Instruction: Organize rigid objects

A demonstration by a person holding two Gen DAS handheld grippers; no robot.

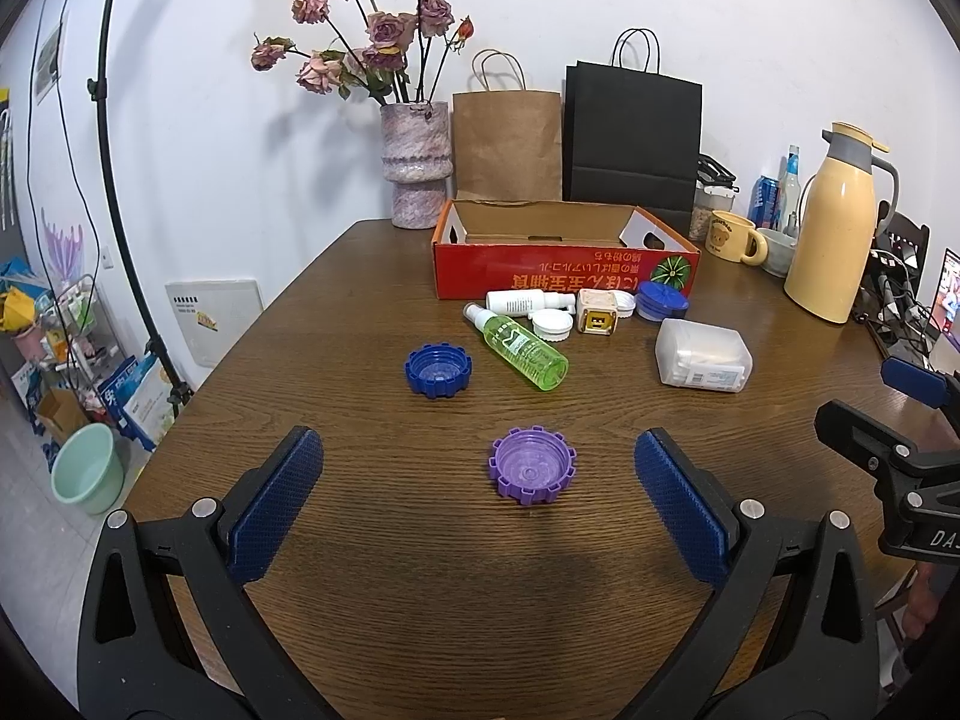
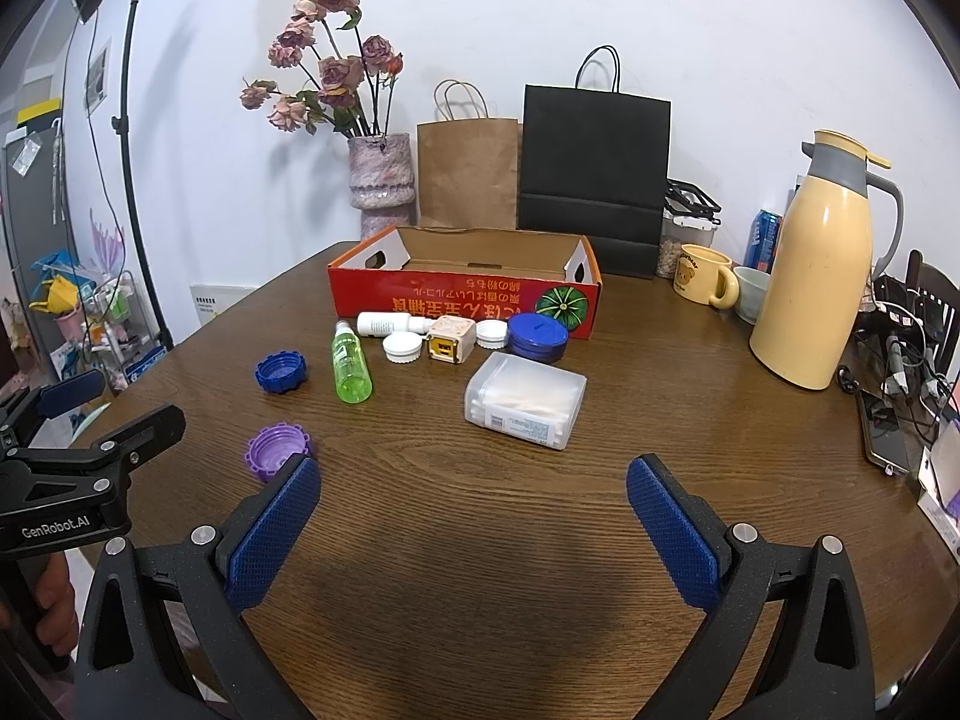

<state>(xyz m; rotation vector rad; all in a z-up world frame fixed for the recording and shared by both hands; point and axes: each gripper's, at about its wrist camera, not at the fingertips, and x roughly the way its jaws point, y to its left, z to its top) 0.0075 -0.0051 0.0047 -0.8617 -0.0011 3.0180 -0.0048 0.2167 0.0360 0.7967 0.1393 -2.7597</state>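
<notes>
Purple cap: flat on the bench, between the spread fingers of the left tongs, touching neither.
Blue cap: farther, left of the green bottle.
Clear box: ahead of the right tongs, well apart.
Red box: far side, open top; small white items lie just before it.
Left tongs: released, spread wide.
Right tongs: released, holding nothing.
</notes>
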